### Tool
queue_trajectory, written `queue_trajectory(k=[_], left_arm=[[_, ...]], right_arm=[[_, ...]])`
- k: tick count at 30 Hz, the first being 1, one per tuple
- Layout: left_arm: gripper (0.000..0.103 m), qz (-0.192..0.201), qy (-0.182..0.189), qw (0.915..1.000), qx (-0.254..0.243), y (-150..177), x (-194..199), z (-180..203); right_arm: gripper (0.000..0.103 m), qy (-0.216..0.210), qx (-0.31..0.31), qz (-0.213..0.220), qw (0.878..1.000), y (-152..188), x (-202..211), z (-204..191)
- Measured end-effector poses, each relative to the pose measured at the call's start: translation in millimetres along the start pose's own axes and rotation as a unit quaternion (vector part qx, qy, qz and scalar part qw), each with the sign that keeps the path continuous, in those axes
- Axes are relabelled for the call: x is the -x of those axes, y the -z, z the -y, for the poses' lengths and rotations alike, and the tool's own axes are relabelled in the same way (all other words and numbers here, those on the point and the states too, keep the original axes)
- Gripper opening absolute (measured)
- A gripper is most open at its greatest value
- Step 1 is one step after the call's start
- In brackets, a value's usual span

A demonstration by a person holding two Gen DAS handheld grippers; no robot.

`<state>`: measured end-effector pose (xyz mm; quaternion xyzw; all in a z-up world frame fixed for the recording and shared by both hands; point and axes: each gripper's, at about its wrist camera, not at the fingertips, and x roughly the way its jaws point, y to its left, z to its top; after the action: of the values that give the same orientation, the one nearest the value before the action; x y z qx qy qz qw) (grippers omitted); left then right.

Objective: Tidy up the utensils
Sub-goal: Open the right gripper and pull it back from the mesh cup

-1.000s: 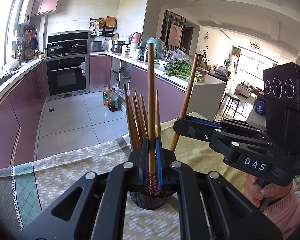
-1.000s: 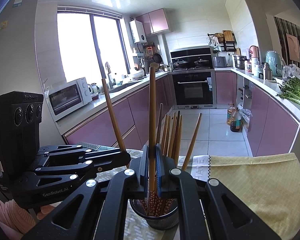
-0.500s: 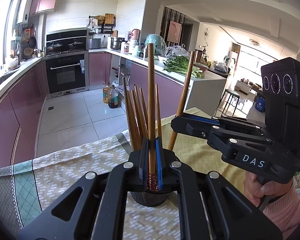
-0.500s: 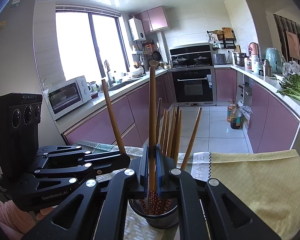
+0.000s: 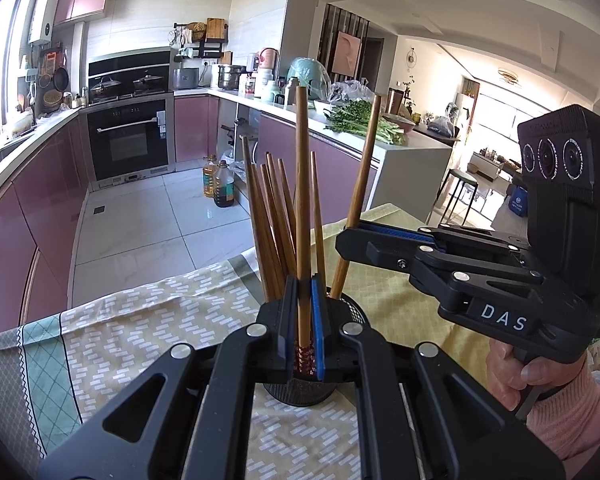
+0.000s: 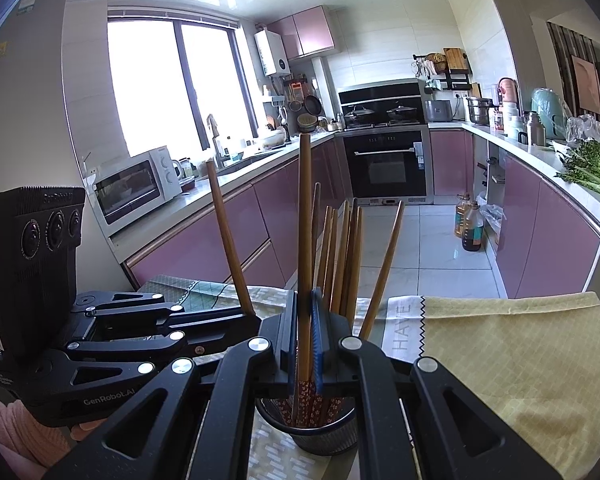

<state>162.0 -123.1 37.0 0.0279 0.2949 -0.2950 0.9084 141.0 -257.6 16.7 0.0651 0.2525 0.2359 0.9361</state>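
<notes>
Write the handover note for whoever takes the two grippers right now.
Left gripper: shut on one wooden chopstick, held upright, its patterned tip over the black mesh holder.
Right gripper: shut on another chopstick, also upright with its tip in the holder's mouth.
Holder stands on the yellow-green tablecloth; a bundle of chopsticks already stands in it.
Done: most chopsticks in the holder.
Left: lower and release both held chopsticks into the holder, probably one at a time so the grippers do not collide. No other loose utensils are in view.

black gripper (image 5: 305,320) – blue pads, pink sleeve (image 5: 568,412)
</notes>
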Motion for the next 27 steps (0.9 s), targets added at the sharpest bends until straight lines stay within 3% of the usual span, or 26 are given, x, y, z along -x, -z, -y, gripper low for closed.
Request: queue_trajectory(k=[18, 21, 24, 25, 27], left_arm=[[0.009, -0.046, -0.004, 0.9988, 0.019, 8, -41, -18], [0.014, -0.048, -0.004, 0.9986, 0.022, 14, -43, -20], [0.025, -0.037, -0.009, 0.9989, 0.029, 21, -36, -23], [0.029, -0.031, -0.011, 0.999, 0.031, 23, -31, -24], [0.035, -0.015, -0.022, 0.9991, 0.035, 28, -20, -26]], right_arm=[[0.007, 0.003, -0.026, -0.052, 0.998, 12, -32, 10], [0.008, 0.005, -0.031, -0.058, 0.998, 15, -33, 13], [0.008, 0.006, -0.032, -0.054, 0.998, 19, -27, 12], [0.01, 0.005, -0.031, -0.051, 0.998, 20, -24, 11], [0.023, 0.006, -0.025, -0.045, 0.999, 21, -18, 7]])
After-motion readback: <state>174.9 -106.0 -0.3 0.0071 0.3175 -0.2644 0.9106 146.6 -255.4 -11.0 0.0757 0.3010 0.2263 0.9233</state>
